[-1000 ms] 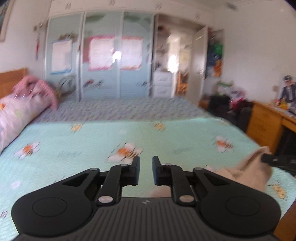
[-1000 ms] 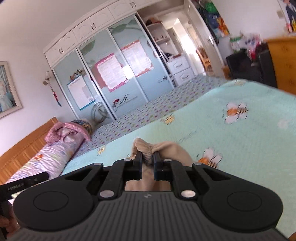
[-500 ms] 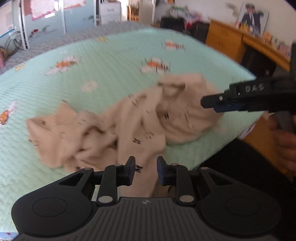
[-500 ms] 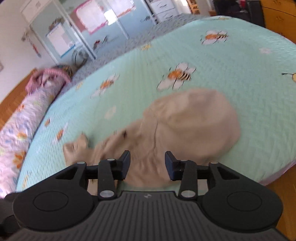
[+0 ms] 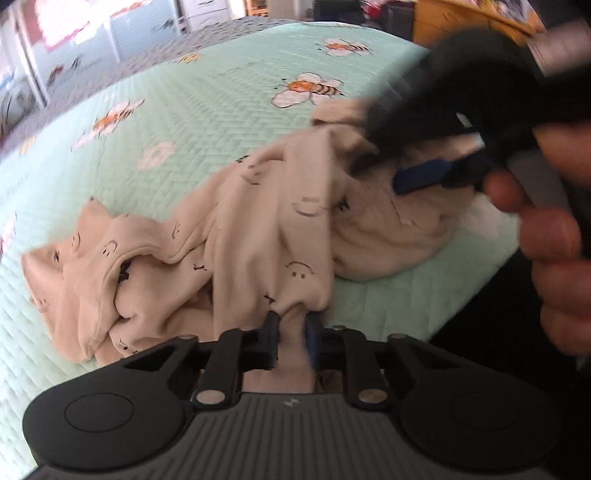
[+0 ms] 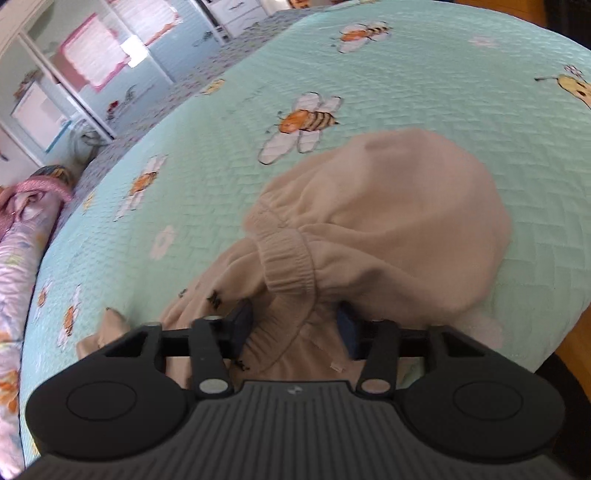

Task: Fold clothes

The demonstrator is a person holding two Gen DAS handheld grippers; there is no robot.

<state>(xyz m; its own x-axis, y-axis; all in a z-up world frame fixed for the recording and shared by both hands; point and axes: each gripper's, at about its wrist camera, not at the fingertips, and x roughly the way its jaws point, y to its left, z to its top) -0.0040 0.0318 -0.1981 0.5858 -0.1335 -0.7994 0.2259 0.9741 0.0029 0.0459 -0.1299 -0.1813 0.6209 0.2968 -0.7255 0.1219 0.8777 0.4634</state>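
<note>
A beige garment (image 5: 258,229) printed with small smiley faces lies crumpled near the front edge of the mint-green bee-print bedspread (image 5: 221,110). My left gripper (image 5: 291,326) is closing, and its jaws pinch a gathered fold at the garment's near edge. In the left wrist view the right gripper (image 5: 373,155) is a blur over the garment's far right part, with a person's hand (image 5: 554,229) behind it. From the right wrist view, the right gripper (image 6: 295,325) is closing with its jaws still apart. The ribbed waistband (image 6: 288,266) of the garment (image 6: 399,229) bunches between them.
The bed's front edge runs just under both grippers, with dark floor and wood beyond it on the right. A rolled floral quilt (image 6: 18,240) lies along the bed's left side. Wardrobe doors (image 6: 92,62) stand at the back, and a wooden desk (image 5: 461,22) at the right.
Both grippers have tipped down from facing the room and sunk onto the garment. The right let go of its pinch and opened wide. The left closed on a fold at the near edge.
</note>
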